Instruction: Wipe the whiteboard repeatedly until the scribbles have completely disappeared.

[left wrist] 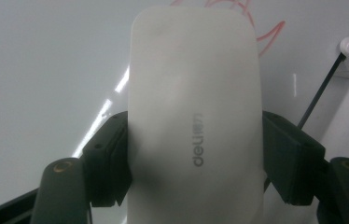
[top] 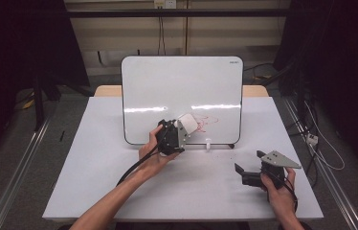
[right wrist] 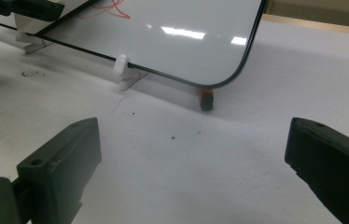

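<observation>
A whiteboard [top: 182, 86] stands tilted at the back of the table, with red marker scribbles [top: 207, 122] near its lower middle. My left gripper [top: 179, 130] is shut on a white eraser [top: 188, 123] and holds it against the board just left of the scribbles. Up close the eraser [left wrist: 196, 121] carries grey lettering and sits clamped between both jaws, with the red marks [left wrist: 266, 32] beyond its top. My right gripper [top: 246, 168] rests low over the table at the front right, open with nothing between its fingers [right wrist: 60, 163]. It faces the board's lower corner [right wrist: 238, 74].
White plastic feet [right wrist: 123, 70] and a dark, red-smeared foot [right wrist: 205, 100] prop the board's lower edge. A small white clip [top: 208, 143] stands at the board's base. The white tabletop [top: 95, 158] has small specks near the board. Cables trail from both grippers.
</observation>
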The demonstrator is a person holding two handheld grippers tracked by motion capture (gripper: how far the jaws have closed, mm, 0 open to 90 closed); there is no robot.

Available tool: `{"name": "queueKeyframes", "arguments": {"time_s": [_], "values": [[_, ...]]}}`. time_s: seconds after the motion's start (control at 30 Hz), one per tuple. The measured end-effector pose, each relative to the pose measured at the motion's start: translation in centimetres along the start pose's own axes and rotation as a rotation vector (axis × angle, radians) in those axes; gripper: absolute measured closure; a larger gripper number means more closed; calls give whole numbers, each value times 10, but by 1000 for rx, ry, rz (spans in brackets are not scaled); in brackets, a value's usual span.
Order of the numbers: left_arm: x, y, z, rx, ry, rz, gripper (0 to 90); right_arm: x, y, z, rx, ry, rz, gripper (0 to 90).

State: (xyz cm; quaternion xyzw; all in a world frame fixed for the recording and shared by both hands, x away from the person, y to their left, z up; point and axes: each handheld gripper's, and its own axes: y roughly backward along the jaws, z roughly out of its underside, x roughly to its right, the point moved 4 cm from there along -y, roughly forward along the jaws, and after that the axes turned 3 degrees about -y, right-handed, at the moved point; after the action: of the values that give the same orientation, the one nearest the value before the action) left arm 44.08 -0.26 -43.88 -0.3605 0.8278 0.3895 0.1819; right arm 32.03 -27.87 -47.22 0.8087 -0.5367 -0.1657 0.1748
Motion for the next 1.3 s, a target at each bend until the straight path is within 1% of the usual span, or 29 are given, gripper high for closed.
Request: {"name": "queueKeyframes", "arguments": {"time_s": [0.1, 0.2, 0.27, 0.33, 0.37, 0.4, 0.43, 0.47, 0.5, 0.53, 0.57, 0.6, 0.63, 0.7, 0.73, 0.77, 0.83, 0.87, 0.9, 0.93, 0.97, 1.03, 1.07, 1.13, 1.17, 1.2, 1.23, 1.27, 1.3], "values": [[-14, 1, 0, -1, 37, -18, 311, 0, 0, 0, 1, -2, 0, 35], [-28, 4, 2, 3, 56, -48, 311, 1, 1, 0, 1, -2, 1, 35], [-32, 6, 6, 3, 69, -51, 312, 1, 1, 0, 2, -3, 4, 35], [-37, 9, 12, 2, 74, -65, 312, 1, 1, 1, 2, -5, 6, 34], [-37, 11, 15, -4, 87, -69, 312, 2, 1, 1, 1, -4, 6, 35], [-39, 12, 18, -5, 86, -72, 312, 1, 1, 1, 1, -5, 6, 34], [-40, 13, 21, -5, 112, -73, 312, 1, 1, 1, 1, -3, 5, 34], [-42, 14, 22, -5, 109, -78, 312, 1, 1, 1, 0, -4, 5, 34], [-41, 14, 22, -7, 114, -73, 312, 1, 1, 1, -1, -5, 4, 34], [-41, 14, 21, -10, 116, -79, 311, 1, 0, 0, -1, -3, 4, 35], [-41, 13, 20, -14, 126, -86, 311, 1, 0, 0, -1, -3, 3, 35], [-41, 13, 19, -13, 141, -82, 311, 0, 0, 0, 0, -3, 3, 35], [-43, 12, 17, -8, 137, -83, 311, 0, 0, 0, 0, 0, 3, 34], [-42, 11, 13, -6, 155, -86, 311, 0, 0, 0, -1, 0, 4, 35], [-43, 10, 11, -10, 147, -86, 311, 0, 0, 0, -1, -2, 5, 35], [-43, 9, 9, -4, 146, -86, 311, 0, 0, 0, -1, -3, 5, 35], [-43, 7, 4, 1, 165, -82, 311, 1, 1, 0, -1, -3, 6, 35], [-43, 6, 2, 2, 156, -92, 311, 1, 1, 0, 0, -3, 6, 35], [-42, 5, 0, -5, 158, -87, 311, 1, 1, 0, 0, -4, 6, 35], [-41, 4, -3, -1, 159, -95, 311, 1, 1, 0, 0, -4, 6, 35], [-39, 2, -5, 1, 172, -90, 311, 1, 1, 0, -1, -5, 6, 35], [-35, 0, -9, 12, 162, -95, 311, 1, 1, 0, 2, -11, 2, 35], [-33, -2, -10, 21, 150, -97, 310, 1, 1, 0, 2, -10, 4, 34], [-26, -4, -13, 32, 123, -88, 311, 0, 2, 1, -1, -5, 0, 34], [-23, -5, -14, 33, 98, -89, 311, 0, 2, 1, -1, -7, 0, 34], [-19, -6, -15, 40, 107, -79, 311, 0, 2, 1, -1, -8, 1, 35], [-19, -6, -15, 35, 86, -82, 311, 1, 2, 1, 0, -7, 1, 35], [-18, -6, -15, 38, 88, -89, 311, 0, 2, 1, 0, -7, 1, 34], [-17, -6, -15, 36, 90, -87, 311, 0, 2, 1, -1, -6, 1, 34]]}}
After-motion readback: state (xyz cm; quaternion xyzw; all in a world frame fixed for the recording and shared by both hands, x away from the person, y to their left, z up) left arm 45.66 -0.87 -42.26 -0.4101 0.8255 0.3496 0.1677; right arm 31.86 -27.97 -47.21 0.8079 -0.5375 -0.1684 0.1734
